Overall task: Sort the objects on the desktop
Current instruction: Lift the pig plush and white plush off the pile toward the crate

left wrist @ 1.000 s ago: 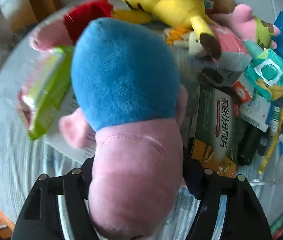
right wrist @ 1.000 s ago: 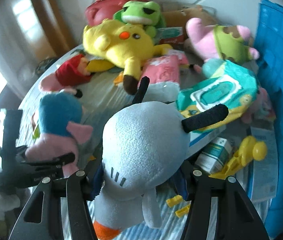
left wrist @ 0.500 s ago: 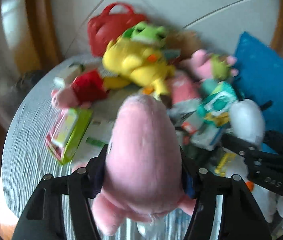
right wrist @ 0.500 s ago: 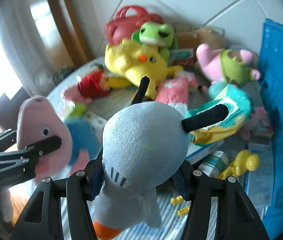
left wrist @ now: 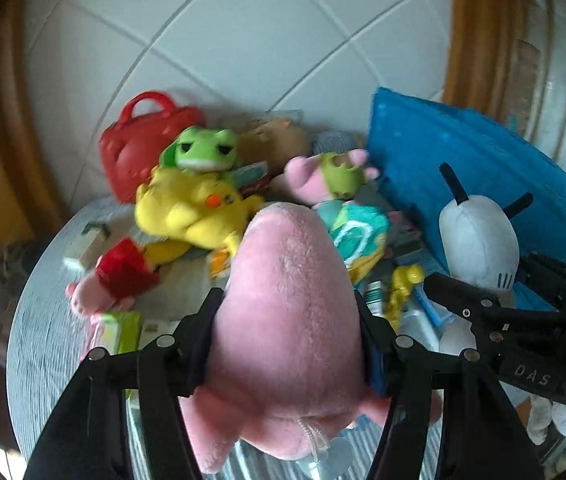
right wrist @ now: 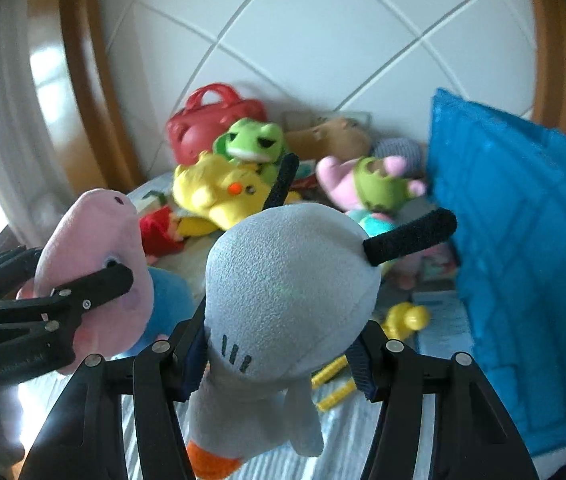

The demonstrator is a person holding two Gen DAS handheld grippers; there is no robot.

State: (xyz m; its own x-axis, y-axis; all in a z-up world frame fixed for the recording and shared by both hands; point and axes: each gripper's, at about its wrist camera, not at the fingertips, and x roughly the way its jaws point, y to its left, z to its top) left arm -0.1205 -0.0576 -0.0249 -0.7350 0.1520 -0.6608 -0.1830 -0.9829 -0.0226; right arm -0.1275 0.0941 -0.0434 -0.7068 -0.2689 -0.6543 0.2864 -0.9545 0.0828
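Left gripper [left wrist: 287,344] raised above table [left wrist: 43,280], pinching pink plush [left wrist: 287,320] tight; right gripper [right wrist: 279,344] lifted alongside, clamping grey-white plush [right wrist: 287,288].

A pig plush [left wrist: 287,320] fills the lower centre of the left wrist frame, between the two fingers of the left gripper [left wrist: 289,344]. At right of that frame a dog plush [left wrist: 479,244] sits in the right gripper [left wrist: 483,304], in front of a cushion [left wrist: 483,160] at upper right. Behind, at centre frame, a frog plush [left wrist: 203,150] lies on top of a Pikachu plush [left wrist: 191,212], with a handbag [left wrist: 143,140] behind them to the left, against the tiled wall [left wrist: 263,40]. A wipes pack [left wrist: 357,236] lies just right of the pig plush, below a starfish plush [left wrist: 331,180]. All rest on the round table [left wrist: 39,320].
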